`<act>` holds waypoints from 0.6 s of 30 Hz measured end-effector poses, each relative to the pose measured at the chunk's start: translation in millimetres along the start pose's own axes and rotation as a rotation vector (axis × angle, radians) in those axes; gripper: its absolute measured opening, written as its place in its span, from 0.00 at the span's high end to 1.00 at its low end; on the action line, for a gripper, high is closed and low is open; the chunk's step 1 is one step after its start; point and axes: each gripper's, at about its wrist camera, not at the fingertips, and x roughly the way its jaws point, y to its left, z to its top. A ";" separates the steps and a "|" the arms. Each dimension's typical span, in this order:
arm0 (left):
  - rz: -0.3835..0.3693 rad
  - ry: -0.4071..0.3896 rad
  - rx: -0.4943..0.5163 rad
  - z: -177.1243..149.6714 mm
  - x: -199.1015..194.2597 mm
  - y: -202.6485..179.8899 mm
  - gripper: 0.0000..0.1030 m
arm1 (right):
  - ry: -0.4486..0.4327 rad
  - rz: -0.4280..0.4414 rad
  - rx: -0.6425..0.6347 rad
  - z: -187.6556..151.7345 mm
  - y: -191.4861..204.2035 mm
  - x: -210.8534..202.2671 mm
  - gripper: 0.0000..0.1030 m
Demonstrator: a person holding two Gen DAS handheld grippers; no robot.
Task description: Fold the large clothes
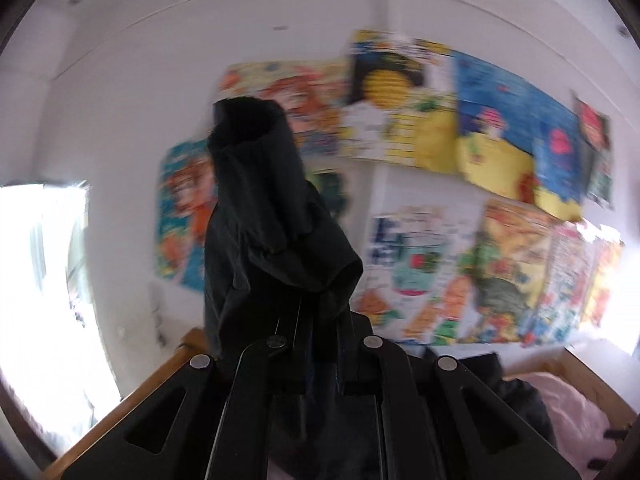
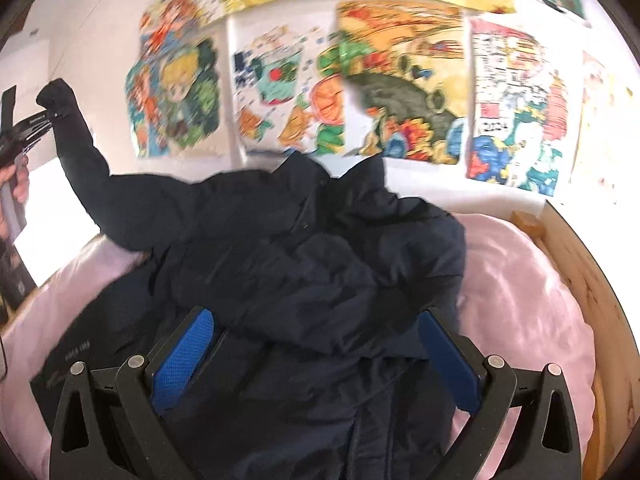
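Note:
A dark navy padded jacket (image 2: 304,264) lies crumpled on a pink bed cover (image 2: 520,292). My left gripper (image 1: 316,312) is shut on the jacket's sleeve (image 1: 260,200), which sticks up past the fingers with its cuff open toward the wall. In the right wrist view the same left gripper (image 2: 44,120) holds that sleeve (image 2: 76,148) raised high at the far left. My right gripper (image 2: 316,332) is open, its blue pads (image 2: 182,356) spread on either side of the jacket's body just above it, holding nothing.
A wooden bed frame (image 2: 592,280) runs along the right and far edge of the bed. Colourful posters (image 2: 400,80) cover the white wall behind. A bright window (image 1: 44,280) is at the left. A person's hand (image 2: 16,184) grips the left tool.

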 end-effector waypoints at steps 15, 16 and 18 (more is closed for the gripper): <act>-0.300 0.126 0.333 -46.9 43.2 -181.2 0.94 | -0.112 0.059 0.349 12.1 -94.4 -26.1 0.00; -0.310 0.131 0.341 -53.1 44.3 -188.3 0.94 | -0.111 0.057 0.377 10.6 -101.0 -25.0 0.00; -0.339 0.154 0.353 -69.5 51.4 -203.1 0.94 | -0.104 0.050 0.412 7.4 -110.2 -23.3 0.00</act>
